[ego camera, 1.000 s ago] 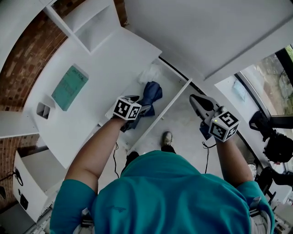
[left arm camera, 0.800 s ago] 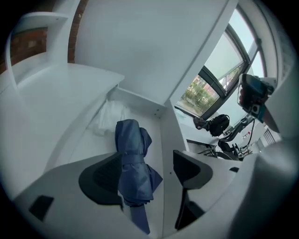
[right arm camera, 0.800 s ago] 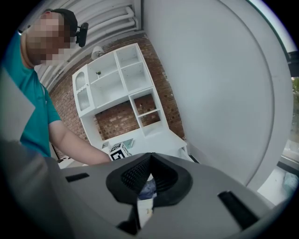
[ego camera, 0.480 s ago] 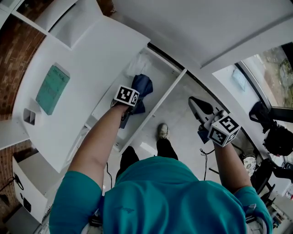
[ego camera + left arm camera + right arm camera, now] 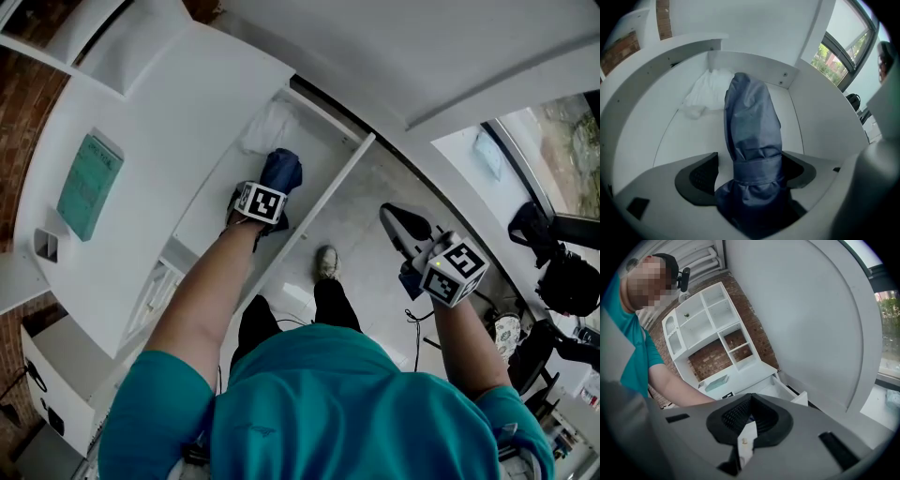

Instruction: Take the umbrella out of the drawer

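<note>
**Left gripper opens around the umbrella inside the drawer**

No writing can be read. The teal book (image 5: 89, 173) on the white desk top (image 5: 178, 103) carries faint print, too small to make out. The marker cube (image 5: 261, 202) on the left tool shows only black-and-white squares.

The left gripper (image 5: 750, 172) points steeply down into the open drawer (image 5: 754, 63). Its jaws stand wide and have just been opening. The folded blue umbrella (image 5: 752, 117) stands between them, strap and gathered fabric at the level of the pads. A gap shows between the cloth and the left pad. The right pad is partly covered by the fabric, so contact there cannot be told. The umbrella is in the drawer, its far end reaching toward the back wall just beside a crumpled white cloth (image 5: 708, 89).

The right gripper (image 5: 751, 401) has its jaws together with nothing between them. In the head view it hangs over the floor (image 5: 366, 216), outside the drawer front and well apart from the umbrella.

A second ago the left gripper was higher, over the drawer's near part. It has since come down and now sits deeper inside, with the umbrella. The right gripper has also sunk a little and remains closed. The white cloth has kept its place at the back.
</note>
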Demonstrator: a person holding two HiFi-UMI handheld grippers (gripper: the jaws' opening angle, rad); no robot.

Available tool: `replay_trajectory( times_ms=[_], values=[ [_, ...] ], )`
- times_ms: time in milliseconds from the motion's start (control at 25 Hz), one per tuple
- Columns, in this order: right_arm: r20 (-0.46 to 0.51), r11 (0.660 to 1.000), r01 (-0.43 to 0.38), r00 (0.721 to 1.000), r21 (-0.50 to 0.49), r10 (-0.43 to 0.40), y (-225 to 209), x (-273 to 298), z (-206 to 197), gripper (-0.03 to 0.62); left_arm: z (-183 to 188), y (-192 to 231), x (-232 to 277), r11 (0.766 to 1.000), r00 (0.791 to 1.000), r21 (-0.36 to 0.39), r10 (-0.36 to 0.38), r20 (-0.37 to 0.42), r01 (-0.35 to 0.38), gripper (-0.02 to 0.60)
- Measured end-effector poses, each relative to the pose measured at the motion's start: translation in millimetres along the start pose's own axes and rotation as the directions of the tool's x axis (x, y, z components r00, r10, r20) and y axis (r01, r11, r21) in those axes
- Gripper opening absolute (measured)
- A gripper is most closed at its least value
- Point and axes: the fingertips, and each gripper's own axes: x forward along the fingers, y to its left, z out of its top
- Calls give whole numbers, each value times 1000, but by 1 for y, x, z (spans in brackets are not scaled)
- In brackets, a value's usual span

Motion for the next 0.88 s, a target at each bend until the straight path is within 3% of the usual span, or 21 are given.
replay_trajectory(
  times_ms=[120,200,240,360,520,880],
  values=[
    [1,1000,0,1000,0,0,1,-2,-2,21,2,6,-3,1000,1000,-14,22,13,-22,367],
    [4,1000,3,1000,-2,-3,3,-5,-1,21,6,15,-8,999,998,-46,28,52,-26,282],
    [5,1000,5,1000,-4,-5,4,-6,0,21,5,18,-9,997,998,-70,18,61,-14,275],
    [9,1000,5,1000,-15,-4,9,-9,2,21,0,16,-10,992,998,-119,-28,54,34,262],
    [9,1000,9,1000,-23,-9,15,-13,3,21,1,12,-17,991,996,-119,-53,74,61,255],
    [25,998,-1,1000,-58,2,37,-14,21,21,20,3,-82,975,965,-161,-110,239,151,253]
  ],
)
